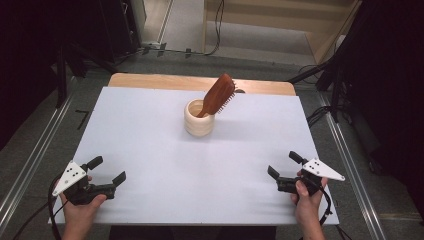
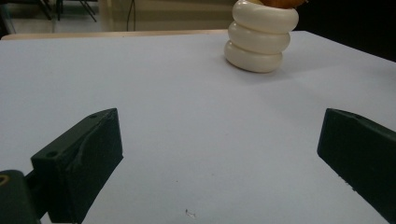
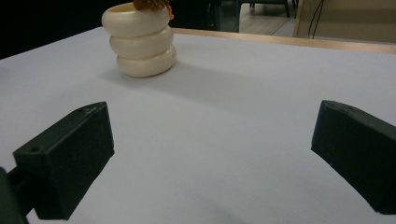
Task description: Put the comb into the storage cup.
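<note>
A cream ribbed cup (image 1: 199, 119) stands upright at the middle back of the white table top (image 1: 150, 150). A brown wooden hairbrush (image 1: 219, 94) leans in it, handle down, head tilted to the right. The same cup (image 2: 260, 38) sits far ahead in the left gripper view, and the cup (image 3: 140, 41) is at the upper left in the right gripper view. My left gripper (image 1: 106, 169) rests open near the front left corner. My right gripper (image 1: 283, 164) rests open near the front right. Nothing lies between either pair of jaws.
A strip of bare wood (image 1: 150, 81) shows along the table's far edge. Metal rails (image 1: 30, 165) run along the floor on both sides, and cables (image 1: 320, 112) lie on the floor at the right. Dark stands flank the table.
</note>
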`<action>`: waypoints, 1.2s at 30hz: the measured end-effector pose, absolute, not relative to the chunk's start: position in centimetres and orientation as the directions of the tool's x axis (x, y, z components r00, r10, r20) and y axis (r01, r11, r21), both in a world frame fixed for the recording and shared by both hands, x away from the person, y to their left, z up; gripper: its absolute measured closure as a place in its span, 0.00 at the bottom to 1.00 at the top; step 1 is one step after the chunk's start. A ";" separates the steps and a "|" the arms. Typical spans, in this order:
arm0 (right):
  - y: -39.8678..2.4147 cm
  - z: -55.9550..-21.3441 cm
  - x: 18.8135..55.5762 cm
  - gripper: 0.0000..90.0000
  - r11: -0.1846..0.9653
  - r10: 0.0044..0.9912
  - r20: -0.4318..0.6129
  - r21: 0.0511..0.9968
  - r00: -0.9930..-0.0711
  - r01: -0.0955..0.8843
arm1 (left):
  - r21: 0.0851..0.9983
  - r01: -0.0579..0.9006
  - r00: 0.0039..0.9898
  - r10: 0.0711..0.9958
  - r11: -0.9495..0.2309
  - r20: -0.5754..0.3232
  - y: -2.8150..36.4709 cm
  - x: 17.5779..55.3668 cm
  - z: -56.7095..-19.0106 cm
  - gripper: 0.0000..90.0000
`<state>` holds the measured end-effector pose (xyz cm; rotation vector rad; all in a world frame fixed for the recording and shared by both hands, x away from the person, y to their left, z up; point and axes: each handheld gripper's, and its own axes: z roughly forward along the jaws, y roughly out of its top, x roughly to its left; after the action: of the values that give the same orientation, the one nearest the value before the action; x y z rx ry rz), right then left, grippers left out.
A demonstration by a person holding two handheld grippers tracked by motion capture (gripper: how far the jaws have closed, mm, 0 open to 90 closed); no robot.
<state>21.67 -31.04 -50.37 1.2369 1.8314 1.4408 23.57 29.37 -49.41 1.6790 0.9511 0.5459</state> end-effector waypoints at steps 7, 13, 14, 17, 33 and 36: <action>-32.0 -50.7 20.9 0.00 0.037 0.882 0.135 0.935 -0.451 0.352 | 0.943 0.317 0.574 0.812 -0.102 -0.106 29.4 23.6 -49.4 0.00; -33.0 -50.9 20.2 0.00 0.038 0.889 0.131 0.934 -0.439 0.354 | 0.943 0.316 0.576 0.811 -0.105 -0.103 29.4 23.6 -49.4 0.00; -33.1 -50.9 20.1 0.00 0.038 0.892 0.130 0.934 -0.434 0.356 | 0.943 0.316 0.576 0.811 -0.105 -0.103 29.4 23.6 -49.4 0.00; -33.7 -50.9 19.8 0.00 0.034 0.895 0.130 0.934 -0.426 0.356 | 0.943 0.317 0.575 0.812 -0.107 -0.101 29.3 23.6 -49.4 0.00; -36.6 -51.2 18.3 0.00 0.028 0.916 0.121 0.932 -0.382 0.363 | 0.943 0.322 0.565 0.816 -0.085 -0.119 29.6 23.7 -49.4 0.00; -37.0 -51.2 18.2 0.00 0.025 0.921 0.119 0.932 -0.371 0.362 | 0.943 0.322 0.566 0.814 -0.078 -0.127 29.7 23.7 -49.4 0.00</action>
<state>18.24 -36.98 -51.22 1.3050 1.7684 1.3436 23.70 29.70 -49.39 1.6573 0.9658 0.5370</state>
